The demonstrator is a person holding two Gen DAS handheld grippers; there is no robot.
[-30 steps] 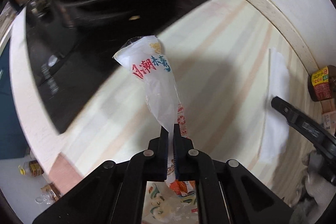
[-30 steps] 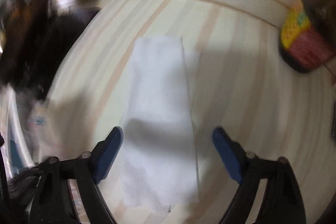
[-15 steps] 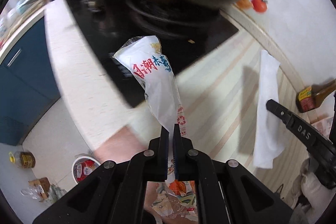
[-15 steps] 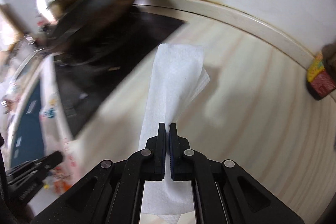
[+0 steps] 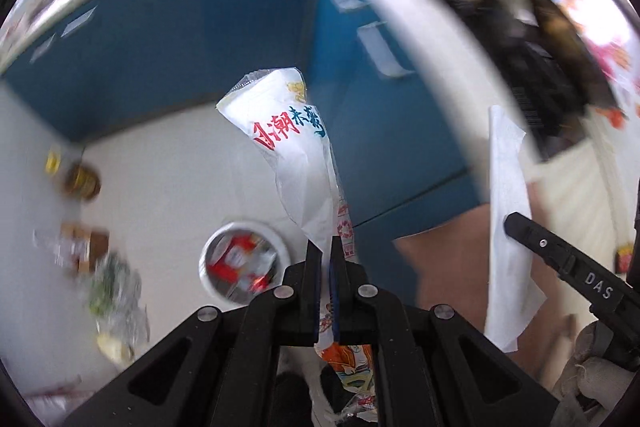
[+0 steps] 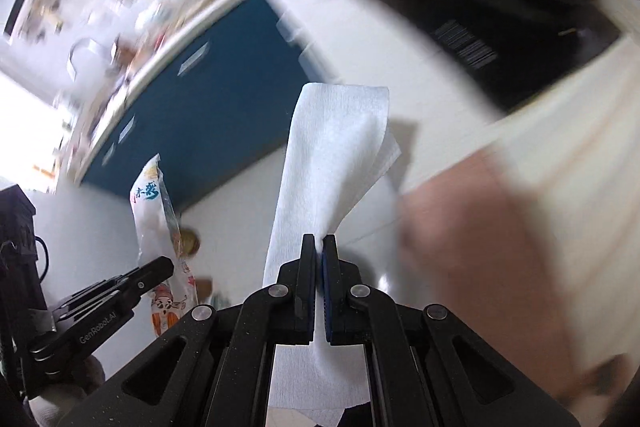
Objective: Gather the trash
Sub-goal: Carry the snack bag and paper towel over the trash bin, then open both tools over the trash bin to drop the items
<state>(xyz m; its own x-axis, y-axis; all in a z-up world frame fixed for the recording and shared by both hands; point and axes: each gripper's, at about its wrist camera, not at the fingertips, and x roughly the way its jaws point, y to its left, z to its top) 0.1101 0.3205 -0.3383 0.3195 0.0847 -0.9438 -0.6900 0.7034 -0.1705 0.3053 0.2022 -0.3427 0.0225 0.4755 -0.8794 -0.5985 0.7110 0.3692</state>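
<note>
Both grippers have swung off the table and out over the floor. Left gripper jaws clamped on the printed wrapper, above the white bin; right gripper jaws pinched on the white tissue.

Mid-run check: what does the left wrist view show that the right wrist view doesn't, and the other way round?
Left wrist only: a round white trash bin on the floor below, already holding red and white packaging, and loose litter beside it.

Right wrist only: a blurred, cluttered countertop above the blue cabinets.

Both: the left gripper shut on a printed plastic wrapper, the right gripper shut on a white paper towel, and blue cabinet fronts.
</note>
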